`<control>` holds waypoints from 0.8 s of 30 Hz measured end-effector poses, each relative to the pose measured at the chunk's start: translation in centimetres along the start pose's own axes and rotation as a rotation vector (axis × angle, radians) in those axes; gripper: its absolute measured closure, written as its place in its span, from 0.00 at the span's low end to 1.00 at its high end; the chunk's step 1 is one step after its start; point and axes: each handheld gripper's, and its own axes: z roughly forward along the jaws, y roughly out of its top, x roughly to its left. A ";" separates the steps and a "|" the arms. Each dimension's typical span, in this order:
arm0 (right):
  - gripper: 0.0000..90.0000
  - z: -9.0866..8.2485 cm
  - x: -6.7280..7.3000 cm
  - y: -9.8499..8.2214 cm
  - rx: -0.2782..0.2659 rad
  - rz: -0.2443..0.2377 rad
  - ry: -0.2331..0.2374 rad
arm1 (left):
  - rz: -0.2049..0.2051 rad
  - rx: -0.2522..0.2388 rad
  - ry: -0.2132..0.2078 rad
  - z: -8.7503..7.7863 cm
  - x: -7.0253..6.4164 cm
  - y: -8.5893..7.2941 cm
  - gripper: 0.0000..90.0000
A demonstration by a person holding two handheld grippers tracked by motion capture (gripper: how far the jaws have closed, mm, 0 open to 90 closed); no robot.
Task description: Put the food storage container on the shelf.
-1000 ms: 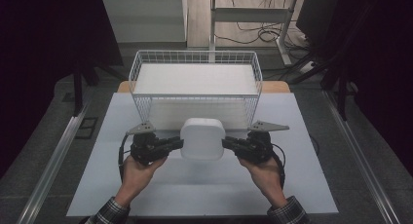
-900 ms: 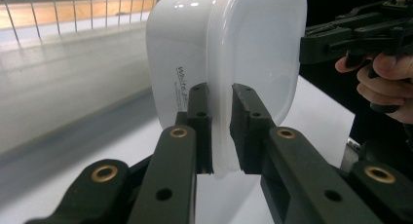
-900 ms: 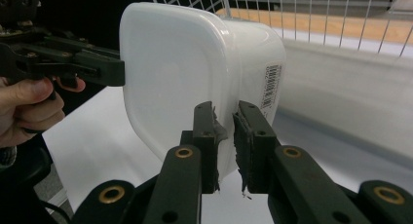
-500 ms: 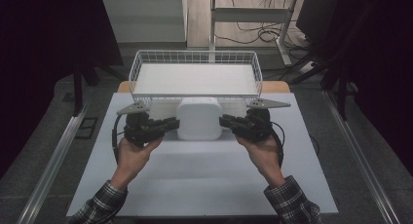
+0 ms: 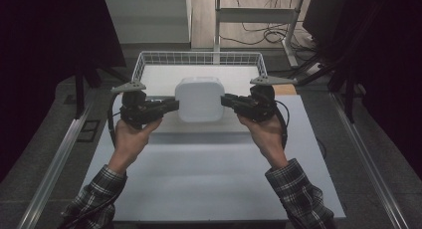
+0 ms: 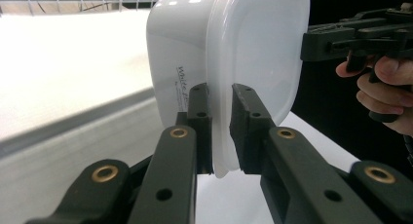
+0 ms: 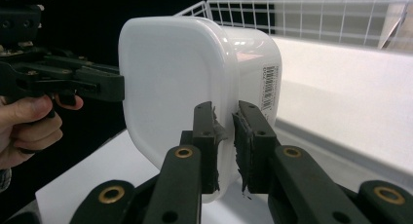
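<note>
Container: a white plastic container (image 5: 200, 98) was held in the air above the far edge of the desk (image 5: 199, 184), just before the near rim of the wire basket (image 5: 149, 59).
Left gripper (image 5: 171, 105): its jaws were clamped narrowly on the container's left rim — seen close in the left gripper view (image 6: 221, 117).
Right gripper (image 5: 226, 100): its jaws were pinched shut on the opposite rim (image 7: 225, 136).
Label: a barcode sticker (image 7: 269, 87) was carried on the container's side — small print unreadable.
</note>
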 end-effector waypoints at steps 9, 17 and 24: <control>0.88 0.9 -1.1 3.2 -0.019 0.007 -0.023 | -0.009 0.000 0.015 0.7 1.1 3.1 0.89; 0.87 2.2 -2.3 4.3 -0.007 0.027 -0.040 | -0.029 0.017 0.033 1.7 2.3 4.2 0.89; 0.85 3.4 -3.7 4.6 0.018 0.069 -0.051 | -0.064 0.022 -0.004 2.6 3.3 4.7 0.89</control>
